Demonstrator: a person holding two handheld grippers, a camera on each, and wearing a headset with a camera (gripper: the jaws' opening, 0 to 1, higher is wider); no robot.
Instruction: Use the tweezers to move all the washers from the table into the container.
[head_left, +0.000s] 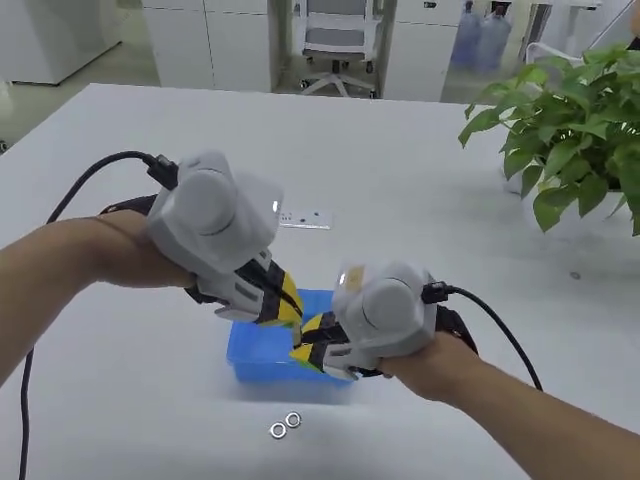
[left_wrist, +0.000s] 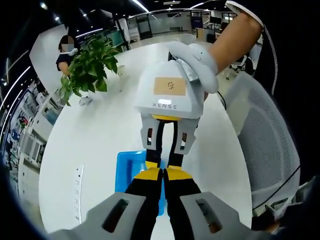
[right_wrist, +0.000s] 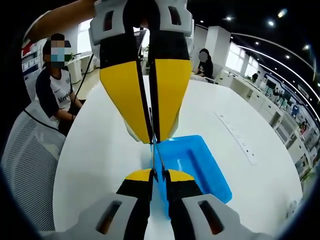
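Right gripper view: left gripper (right_wrist: 151, 137) and right gripper (right_wrist: 153, 176) both close narrow jaws on the thin tweezers (right_wrist: 154, 156) above the container (right_wrist: 200, 165), apparently a handover; next, one gripper must lower them to the near washers (head_left: 293, 420).

Bright, even overhead light washes the white counter (head_left: 420, 180) in the head view, leaving only faint, soft shadows on its near side. Ceiling lights (right_wrist: 227, 18) show as small glaring spots and strips in both gripper views. There the fisheye bends the counter's edges hard. The white shell of the right hand-held gripper (left_wrist: 163, 172) is brightly lit.
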